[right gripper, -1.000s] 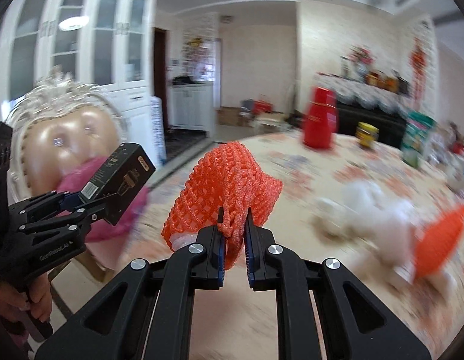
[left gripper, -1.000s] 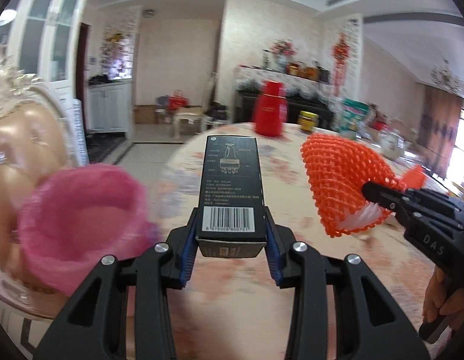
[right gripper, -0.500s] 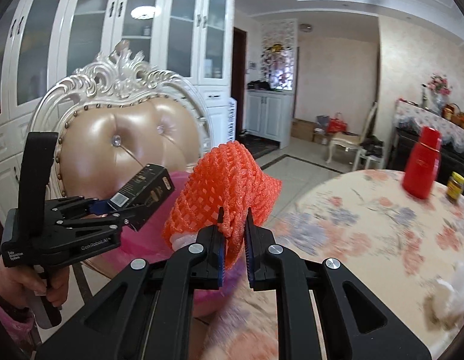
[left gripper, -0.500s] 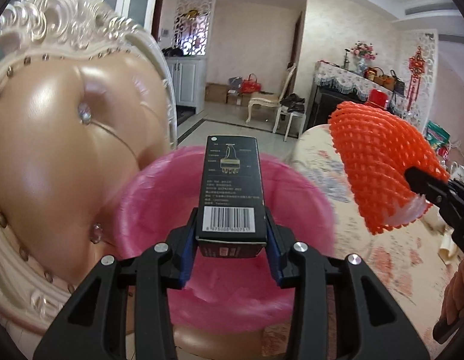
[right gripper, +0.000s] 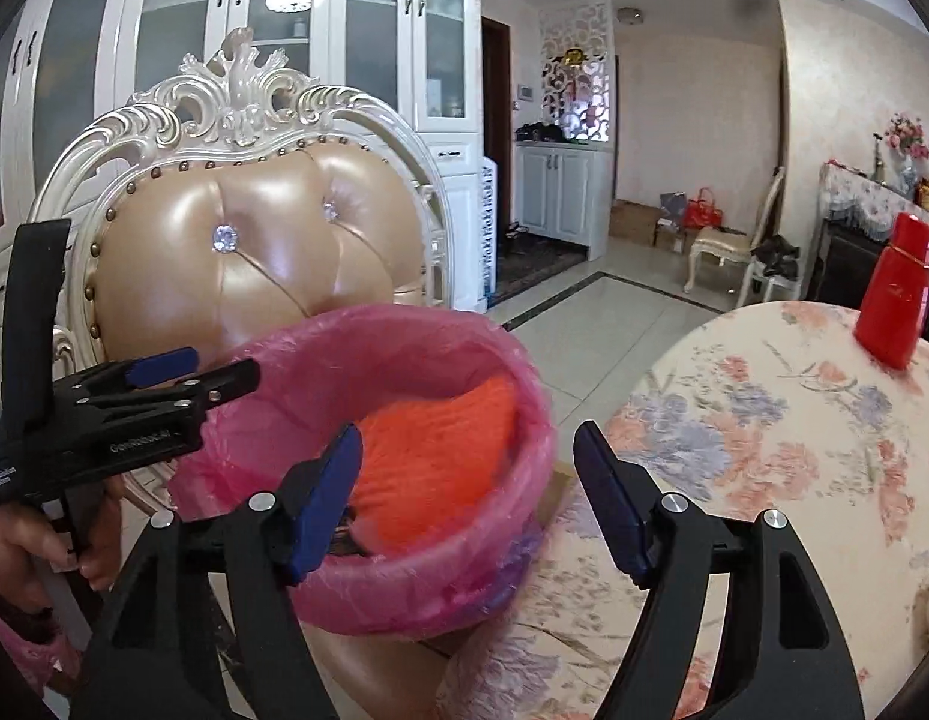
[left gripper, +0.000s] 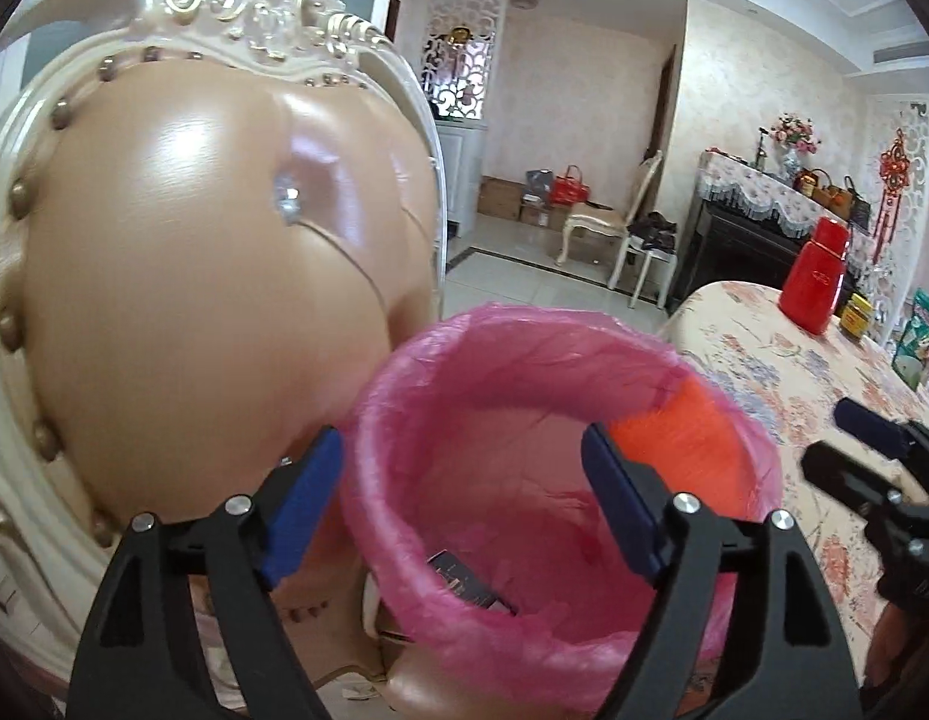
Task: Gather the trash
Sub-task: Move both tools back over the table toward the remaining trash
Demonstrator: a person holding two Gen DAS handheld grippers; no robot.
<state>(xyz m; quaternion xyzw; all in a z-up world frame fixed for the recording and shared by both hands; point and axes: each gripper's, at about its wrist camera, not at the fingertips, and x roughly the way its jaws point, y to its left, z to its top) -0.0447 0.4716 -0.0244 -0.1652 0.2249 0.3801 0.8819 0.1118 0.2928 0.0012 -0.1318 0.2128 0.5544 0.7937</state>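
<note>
I see the pink-lined bin (left gripper: 560,480) directly under both grippers, in the lower centre of each frame. The orange foam net (right gripper: 428,462) falls inside it; the black box (left gripper: 470,585) lies at its bottom. My left gripper (left gripper: 464,504) and right gripper (right gripper: 470,492) are opening, jaws wide, nothing between them. More trash is probably on the table (right gripper: 764,420), at right.

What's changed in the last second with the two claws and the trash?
Both claws swung from the table to the pink-lined bin and are opening: the left claw dropped the black box, the right claw the orange foam net. The chair stayed put.
</note>
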